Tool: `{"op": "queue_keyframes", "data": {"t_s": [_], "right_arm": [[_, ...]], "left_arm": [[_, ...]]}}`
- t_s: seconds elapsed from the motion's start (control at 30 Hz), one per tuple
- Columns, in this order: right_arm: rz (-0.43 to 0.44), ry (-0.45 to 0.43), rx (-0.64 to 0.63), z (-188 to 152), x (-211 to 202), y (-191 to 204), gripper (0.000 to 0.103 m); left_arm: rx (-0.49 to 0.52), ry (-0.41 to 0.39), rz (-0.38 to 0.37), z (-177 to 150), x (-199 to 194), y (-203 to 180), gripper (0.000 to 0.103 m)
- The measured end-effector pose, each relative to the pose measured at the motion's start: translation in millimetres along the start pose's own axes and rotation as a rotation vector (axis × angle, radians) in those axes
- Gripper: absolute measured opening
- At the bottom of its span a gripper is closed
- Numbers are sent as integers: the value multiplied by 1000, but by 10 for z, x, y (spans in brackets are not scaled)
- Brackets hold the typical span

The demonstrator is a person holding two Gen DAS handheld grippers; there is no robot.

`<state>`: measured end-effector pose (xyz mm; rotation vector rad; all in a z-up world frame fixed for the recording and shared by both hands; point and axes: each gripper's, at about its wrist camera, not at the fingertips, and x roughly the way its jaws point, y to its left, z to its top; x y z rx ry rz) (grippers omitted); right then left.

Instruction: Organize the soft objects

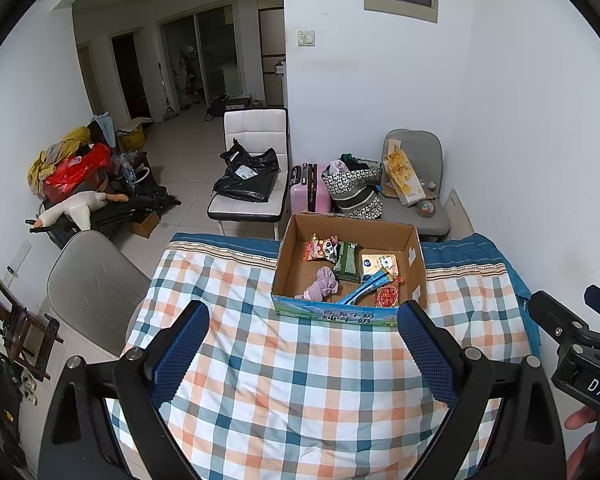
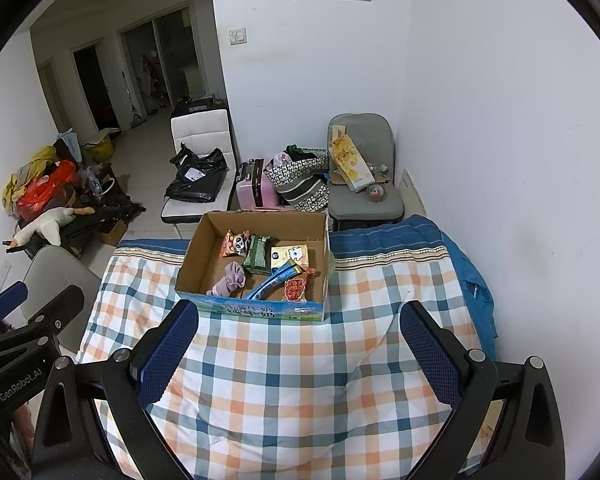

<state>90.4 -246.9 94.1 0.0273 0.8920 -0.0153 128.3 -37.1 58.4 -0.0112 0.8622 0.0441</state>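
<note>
Box (image 1: 350, 276) on quilt (image 1: 292, 380): one purple plush (image 1: 322, 285), five packets; both jaws agape, empty.

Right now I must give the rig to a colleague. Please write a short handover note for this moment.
Left gripper: jaws open, holding nothing, above the checked blanket.
Right gripper: jaws open, holding nothing, beside it.
The cardboard box sits on the blanket ahead. Inside: purple soft toy, green packet, yellow packet, blue strip, red packet, panda-print packet.
Done: items lie in the box.
Left: unclear; no soft item shows on the blanket.
</note>
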Motion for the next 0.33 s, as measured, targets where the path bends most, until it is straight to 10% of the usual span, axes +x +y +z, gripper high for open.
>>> {"op": "queue_keyframes", "data": {"t_s": [0.33], "right_arm": [[1,1,0,-6,-13,-4,103]], "left_arm": [[-10,9,1,1,-36,-5,96]]}}
